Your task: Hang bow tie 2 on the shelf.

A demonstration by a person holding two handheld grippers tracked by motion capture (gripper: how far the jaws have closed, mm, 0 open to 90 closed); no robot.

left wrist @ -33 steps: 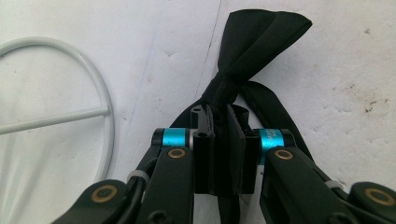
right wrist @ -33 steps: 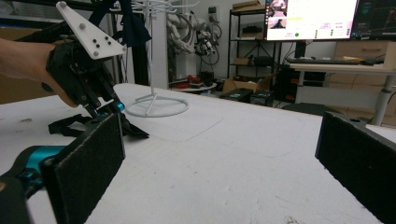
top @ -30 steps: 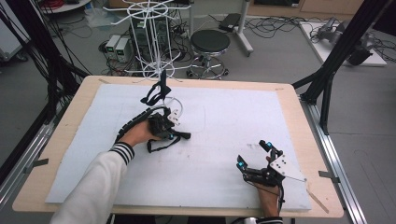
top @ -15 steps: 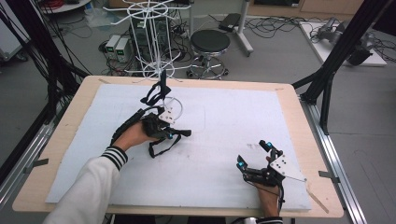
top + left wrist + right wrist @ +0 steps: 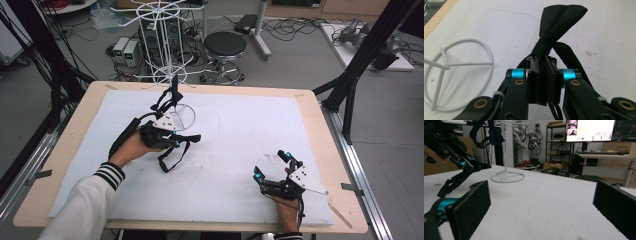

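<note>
Looks like the hanging step: the left gripper (image 5: 192,138) is clamped tight on a black bow tie (image 5: 560,18), knot just past its fingertips, strap dangling below. Next it needs lifting onto a hook of the white wire rack (image 5: 167,30) behind. The right gripper (image 5: 272,164) rests wide open, holding nothing, well apart.

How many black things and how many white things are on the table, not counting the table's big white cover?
Black: 4 (the left tool, the right tool, the black fabric strap the left tool is clamped on, and another black strap hanging on the rack)
White: 1 (the white wire rack)
Total: 5
</note>
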